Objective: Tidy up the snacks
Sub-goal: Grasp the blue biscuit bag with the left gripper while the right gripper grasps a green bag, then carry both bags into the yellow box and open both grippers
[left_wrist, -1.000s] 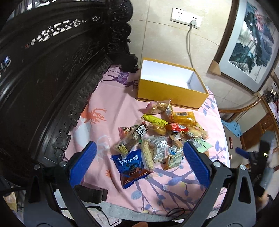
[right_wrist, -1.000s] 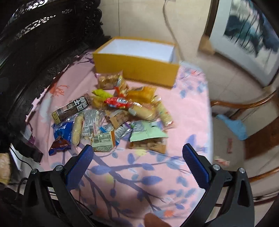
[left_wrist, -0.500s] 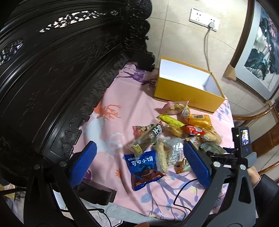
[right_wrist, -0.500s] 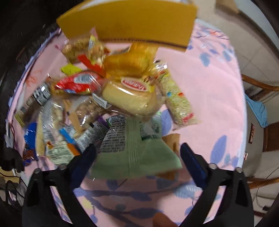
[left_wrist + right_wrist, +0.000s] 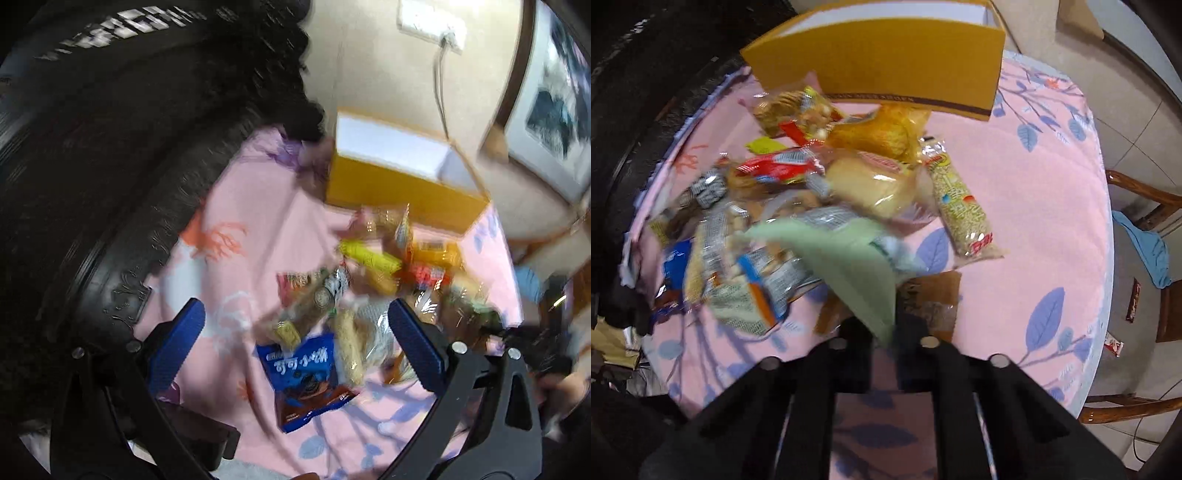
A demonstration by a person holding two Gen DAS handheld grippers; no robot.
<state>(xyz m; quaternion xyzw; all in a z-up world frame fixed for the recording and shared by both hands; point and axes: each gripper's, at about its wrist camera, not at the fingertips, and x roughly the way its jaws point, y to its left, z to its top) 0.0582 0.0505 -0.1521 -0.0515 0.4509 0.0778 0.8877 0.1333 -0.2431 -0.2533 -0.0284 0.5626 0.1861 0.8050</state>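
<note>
Motion blur smears the snack pile (image 5: 369, 295) before the yellow box (image 5: 402, 188); the green packet (image 5: 857, 266) hides the right gripper's (image 5: 884, 332) pad tips.

The right tongs (image 5: 884, 334), wide apart a second ago, have just been closing and now pinch the near corner of the pale green packet (image 5: 846, 254), whose corner is lifted off the counter (image 5: 1034, 206). The left tongs (image 5: 295, 343) have sunk closer to the snack pile (image 5: 369, 288)
</note>
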